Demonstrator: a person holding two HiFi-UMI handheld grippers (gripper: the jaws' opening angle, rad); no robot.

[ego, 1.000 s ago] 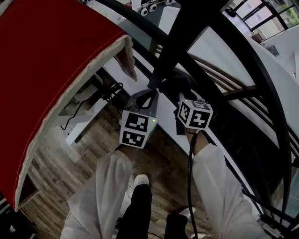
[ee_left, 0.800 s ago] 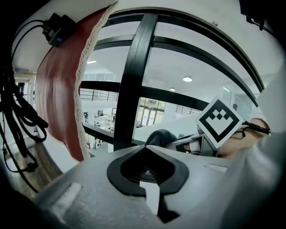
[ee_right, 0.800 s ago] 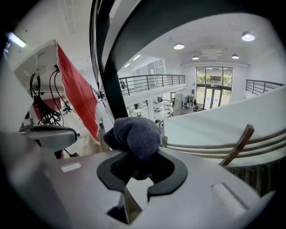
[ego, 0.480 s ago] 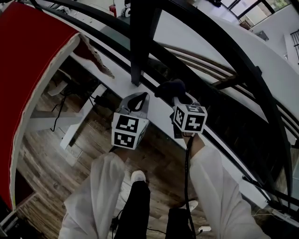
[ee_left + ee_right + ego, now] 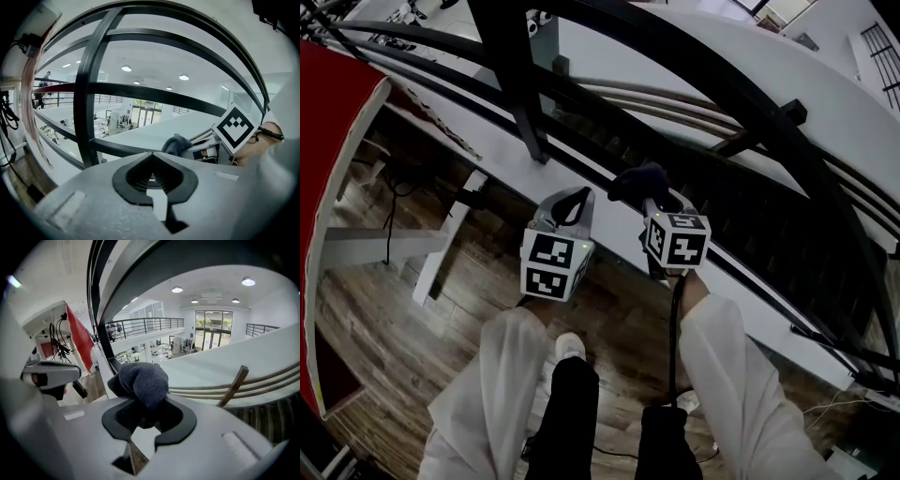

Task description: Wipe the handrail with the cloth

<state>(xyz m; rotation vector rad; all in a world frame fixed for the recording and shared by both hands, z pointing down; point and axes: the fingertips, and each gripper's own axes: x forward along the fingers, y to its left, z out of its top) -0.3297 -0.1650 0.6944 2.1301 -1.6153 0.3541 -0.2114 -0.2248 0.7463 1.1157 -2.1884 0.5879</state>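
- Right gripper (image 5: 140, 405): jaws clenched on the cloth (image 5: 142, 379). A dark bunched wad bulges out in front of the jaw tips.
- Left gripper (image 5: 152, 164): jaws pressed together with nothing between them. It sits just beside the right one and points at the railing.
- Cloth position, head view: wad (image 5: 637, 180) is up against the railing, to the right of the post (image 5: 520, 94) and low among the bars. The broad handrail (image 5: 140, 266) arcs above it in the right gripper view. Contact with any bar cannot be confirmed.
- Step in hand (judgement): bring the cloth onto the handrail and start the stroke. No wiping contact is evident yet.
- Method note: lift the wad to the handrail's surface and press so that fabric, not jaw plastic, meets the metal. The wad overhangs the tips, which gives some margin.
- Follow the rail's curve in one long pass and turn the wrist to keep the cloth face flat on it.
- Keep the grip firm. A bunched cloth may drag out of the jaws under friction, and beyond the rail it would fall to the floor below.
- Keep the left gripper out of the stroke path. The post marks a natural place to break the stroke.
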